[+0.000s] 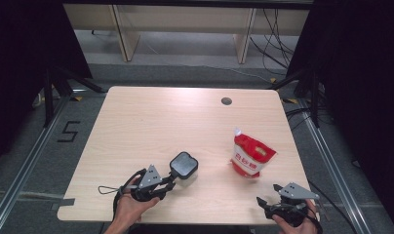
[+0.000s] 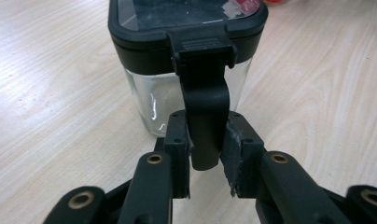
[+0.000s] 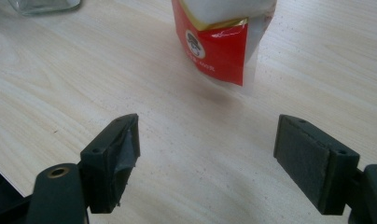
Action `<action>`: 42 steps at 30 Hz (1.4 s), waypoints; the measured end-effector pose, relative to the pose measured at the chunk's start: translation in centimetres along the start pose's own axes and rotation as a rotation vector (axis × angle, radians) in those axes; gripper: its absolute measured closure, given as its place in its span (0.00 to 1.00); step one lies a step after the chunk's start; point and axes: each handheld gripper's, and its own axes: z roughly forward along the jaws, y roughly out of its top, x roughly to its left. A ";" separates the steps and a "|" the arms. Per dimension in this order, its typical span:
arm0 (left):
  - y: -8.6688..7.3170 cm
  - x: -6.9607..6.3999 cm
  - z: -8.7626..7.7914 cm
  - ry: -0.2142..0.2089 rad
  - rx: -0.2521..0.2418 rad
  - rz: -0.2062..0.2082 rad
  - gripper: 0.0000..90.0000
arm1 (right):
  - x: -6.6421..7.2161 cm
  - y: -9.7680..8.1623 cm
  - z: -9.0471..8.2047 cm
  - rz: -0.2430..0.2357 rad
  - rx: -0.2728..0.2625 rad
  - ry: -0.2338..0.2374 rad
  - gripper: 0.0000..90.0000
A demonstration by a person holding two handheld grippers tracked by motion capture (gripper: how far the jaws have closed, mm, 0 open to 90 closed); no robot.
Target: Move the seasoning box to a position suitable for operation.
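Left claw [image 2: 205, 161] straddles the latch [image 2: 203, 116] of the jar [image 1: 184, 165] at the bench's [image 1: 161, 122] near edge, pads barely clear of it; right claw [image 3: 207, 154] gapes empty before the pouch [image 3: 219, 42]. Risk: a sideways tug topples the jar. The left gripper view alone reveals the pad gap
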 end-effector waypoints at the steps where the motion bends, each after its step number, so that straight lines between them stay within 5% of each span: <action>1: 0.0 0.0 0.0 0.000 0.000 0.000 0.80 | 0.0 0.0 0.0 0.000 0.000 0.000 0.26; 4: 0.1 0.5 -0.2 0.035 0.016 0.034 0.80 | -0.1 0.0 0.0 -0.002 0.013 0.020 0.26; 11: 0.1 0.8 -0.1 0.078 -0.013 0.006 0.76 | 0.0 0.0 0.1 0.007 0.007 0.005 0.26; 14: 0.3 0.9 -0.1 0.087 -0.004 0.032 0.76 | 0.1 0.0 0.0 0.005 0.006 0.004 0.26; 16: 0.3 1.0 0.0 0.085 0.002 0.014 0.77 | 0.4 0.0 0.0 0.035 0.014 0.001 0.26; 18: 0.3 1.5 -0.1 0.099 -0.002 0.021 0.79 | 0.1 0.0 0.1 0.007 0.006 0.004 0.27; 19: 0.1 1.9 -0.1 0.106 -0.011 -0.016 0.80 | 0.0 0.0 0.0 0.009 0.005 0.010 0.27; 21: 0.1 2.3 -0.2 0.109 -0.004 0.003 0.80 | 0.0 0.0 0.0 0.009 0.004 0.009 0.27; 22: 0.0 2.2 -0.1 0.112 -0.018 -0.025 0.80 | 0.0 0.0 -0.1 0.007 0.006 -0.003 0.27; 24: 0.1 2.6 -0.3 0.099 -0.001 0.013 0.80 | 0.0 0.0 0.0 0.008 0.006 0.008 0.27; 27: 0.1 2.8 -0.2 0.077 -0.018 0.014 0.81 | 0.4 0.0 -0.1 0.047 0.025 -0.005 0.27; 28: 0.1 2.8 -0.2 0.077 -0.018 0.014 0.81 | 0.1 0.0 0.1 0.006 0.011 0.009 0.27; 30: 0.0 3.1 -0.2 0.062 -0.012 0.056 0.81 | 0.4 0.0 0.0 0.029 0.011 0.009 0.27; 39: 0.0 2.6 0.3 0.002 -0.050 0.032 0.81 | 0.0 0.0 0.0 0.008 0.008 0.010 0.27; 42: -0.1 2.4 0.4 -0.022 -0.060 0.057 0.81 | 0.1 0.0 0.0 0.005 0.003 0.012 0.27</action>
